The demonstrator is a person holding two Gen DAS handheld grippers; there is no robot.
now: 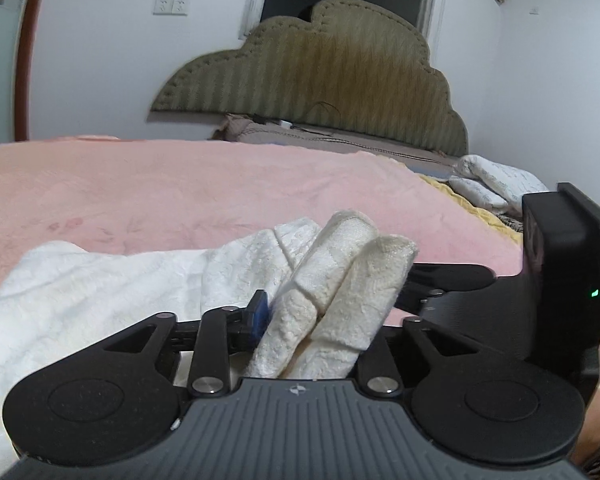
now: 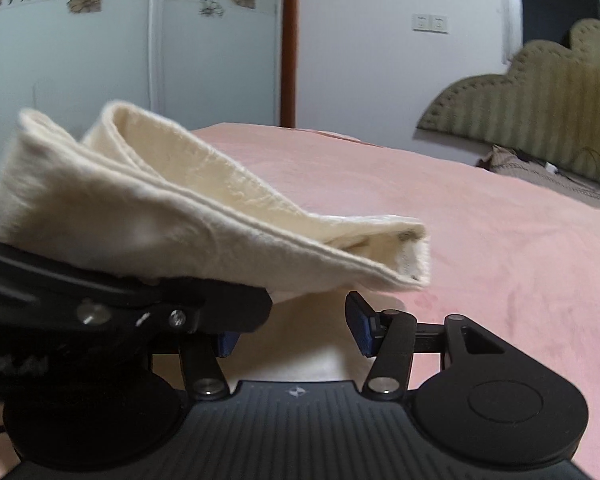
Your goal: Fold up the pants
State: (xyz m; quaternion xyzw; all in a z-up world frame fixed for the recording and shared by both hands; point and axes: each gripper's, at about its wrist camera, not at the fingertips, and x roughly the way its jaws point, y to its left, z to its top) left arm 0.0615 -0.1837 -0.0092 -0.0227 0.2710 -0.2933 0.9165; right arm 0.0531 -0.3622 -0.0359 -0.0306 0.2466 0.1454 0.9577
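Note:
The pants are cream-white, textured fabric. In the left wrist view a bunched, folded end of the pants [image 1: 340, 280] sits between the jaws of my left gripper [image 1: 320, 320], which is shut on it; the rest of the cloth trails off to the left on the pink bedspread [image 1: 160, 184]. The other gripper's black body [image 1: 560, 280] is close on the right. In the right wrist view the folded pants [image 2: 172, 208] lie over the left gripper's body, above my right gripper [image 2: 296, 328]. Its blue-padded jaws stand apart, with cloth behind them but nothing pinched.
A padded olive headboard [image 1: 320, 76] stands against the white wall beyond the bed. White pillows [image 1: 492, 184] lie at the far right. A wardrobe with flower prints [image 2: 80, 40] and a brown door frame [image 2: 290, 40] stand behind the bed.

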